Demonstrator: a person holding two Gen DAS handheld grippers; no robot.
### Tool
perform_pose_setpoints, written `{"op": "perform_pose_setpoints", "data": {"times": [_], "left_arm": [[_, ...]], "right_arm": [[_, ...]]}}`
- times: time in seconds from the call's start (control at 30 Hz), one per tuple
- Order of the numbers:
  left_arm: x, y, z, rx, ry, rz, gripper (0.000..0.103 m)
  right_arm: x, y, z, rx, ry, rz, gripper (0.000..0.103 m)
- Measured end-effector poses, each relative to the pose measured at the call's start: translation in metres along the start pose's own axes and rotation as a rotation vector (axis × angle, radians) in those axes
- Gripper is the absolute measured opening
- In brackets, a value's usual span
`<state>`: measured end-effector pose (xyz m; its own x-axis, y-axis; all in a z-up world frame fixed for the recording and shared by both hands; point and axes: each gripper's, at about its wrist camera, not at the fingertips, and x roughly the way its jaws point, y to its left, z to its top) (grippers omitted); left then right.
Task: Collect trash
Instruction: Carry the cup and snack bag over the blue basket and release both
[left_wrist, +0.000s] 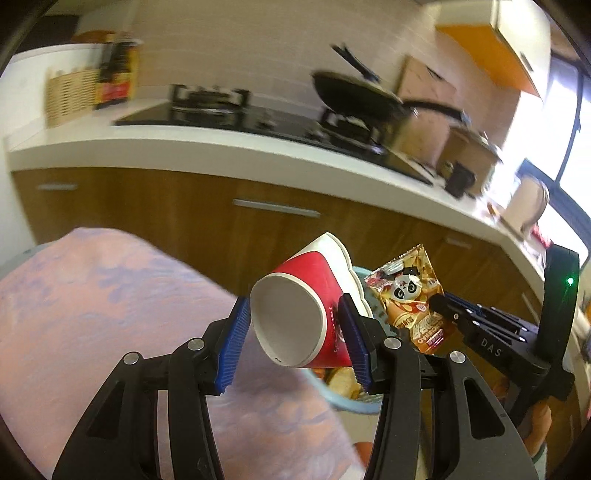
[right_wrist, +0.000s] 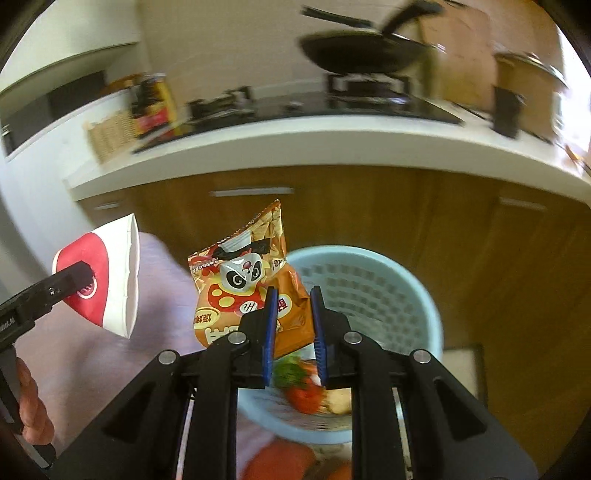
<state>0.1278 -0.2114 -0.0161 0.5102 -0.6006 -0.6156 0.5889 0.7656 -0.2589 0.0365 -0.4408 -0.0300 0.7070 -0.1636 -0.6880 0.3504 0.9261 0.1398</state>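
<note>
Two pieces of trash held aloft, one per claw, with the pale blue basket (right_wrist: 373, 291) as the target below. Right gripper (right_wrist: 293, 325) clenched on the lower corner of the orange snack wrapper (right_wrist: 243, 280), blue pads squeezing the foil, the packet standing up from the jaws with its long axis roughly along the fingers and its torn top edge pointing away toward the cabinet fronts. Directly under and just beyond those jaws: the basket's open mouth, already holding some scraps of red and green near its near rim. Seen from the left wrist, left gripper (left_wrist: 295, 325) closed across the sides of the red-and-white paper cup (left_wrist: 306, 306), cup tipped on its side, white base facing the camera and rim pointing off toward the basket (left_wrist: 369, 400), only a sliver of which shows past the cup and the right-hand finger. Beneath the left claw mostly the pink patterned cloth (left_wrist: 110, 314), near its far right edge, so that cup hangs beside the basket's rim rather than over its middle. By this reading, right hand the nearer: wrapper already over the opening, needing little more than a release; cup needing a short carry rightward past the cloth's edge before letting go.
</note>
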Motion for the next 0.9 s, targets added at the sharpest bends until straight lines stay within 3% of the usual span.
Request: {"op": "perform_pose_setpoints", "data": {"times": [0.27, 0.5, 0.53, 0.77, 0.9], "left_arm": [[0.081, -0.04, 0.005, 0.077, 0.114, 0.006, 0.048], [0.116, -0.052, 0.005, 0.12, 0.148, 0.025, 0.052], [0.118, -0.053, 0.004, 0.122, 0.154, 0.026, 0.057], [0.115, -0.044, 0.003, 0.103, 0.156, 0.036, 0.061], [0.093, -0.039, 0.004, 0.084, 0.114, 0.04, 0.064]], "right_arm": [[0.039, -0.042, -0.003, 0.087, 0.084, -0.026, 0.016], [0.064, -0.055, -0.008, 0.123, 0.132, -0.022, 0.018], [0.067, -0.057, -0.008, 0.13, 0.14, -0.022, 0.019], [0.07, -0.066, -0.011, 0.166, 0.151, -0.008, 0.035], [0.055, -0.057, -0.008, 0.162, 0.122, 0.009, 0.036]]}}
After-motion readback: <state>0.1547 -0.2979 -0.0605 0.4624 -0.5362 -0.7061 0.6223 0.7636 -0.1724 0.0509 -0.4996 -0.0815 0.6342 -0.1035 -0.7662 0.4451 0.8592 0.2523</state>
